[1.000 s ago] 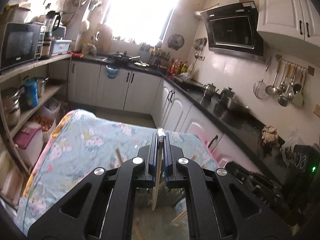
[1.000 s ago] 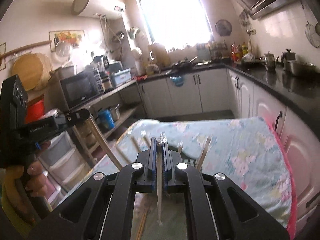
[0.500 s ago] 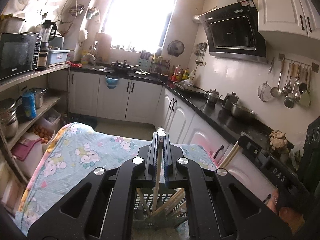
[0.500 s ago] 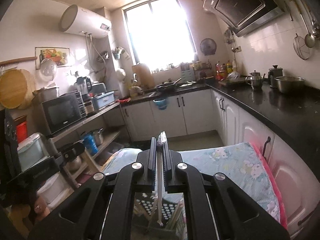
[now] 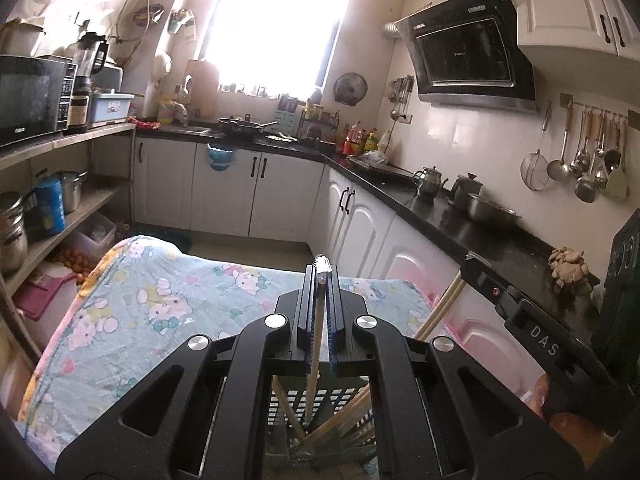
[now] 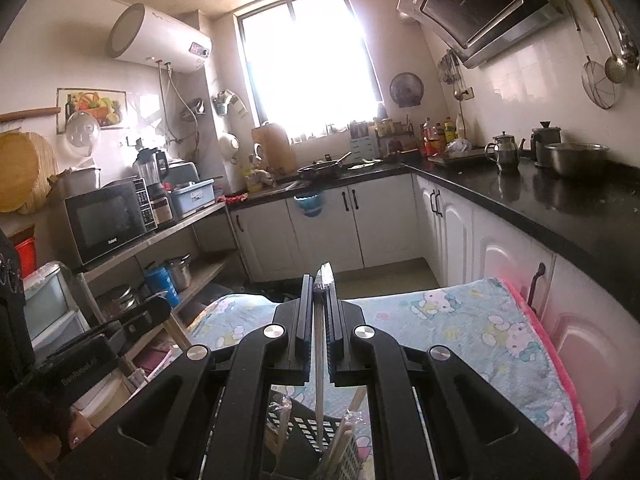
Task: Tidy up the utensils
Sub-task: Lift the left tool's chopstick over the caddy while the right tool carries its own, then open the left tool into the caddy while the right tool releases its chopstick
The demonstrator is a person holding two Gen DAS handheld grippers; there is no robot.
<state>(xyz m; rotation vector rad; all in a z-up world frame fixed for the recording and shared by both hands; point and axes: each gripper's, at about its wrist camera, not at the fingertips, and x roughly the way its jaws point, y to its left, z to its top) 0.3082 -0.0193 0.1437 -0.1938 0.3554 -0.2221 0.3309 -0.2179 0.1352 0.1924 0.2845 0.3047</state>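
We hold two grippers over a table (image 5: 132,320) draped in one cartoon-print cloth. Our left gripper (image 5: 321,280) is clenched on one pale wooden chopstick (image 5: 313,360), which hangs down between its two pads into the perforated black basket (image 5: 320,402) at the table's near edge. In that basket we count at least three more sticks (image 5: 340,420) leaning slantwise; the exact number is hard to tell. Our right gripper (image 6: 320,292) is likewise clenched on one thin wrapped chopstick (image 6: 319,372), its lower end pointing into the same basket (image 6: 308,428), beside one clear-wrapped bundle (image 6: 344,440). One further chopstick (image 5: 440,312) slants beside the table's right edge.
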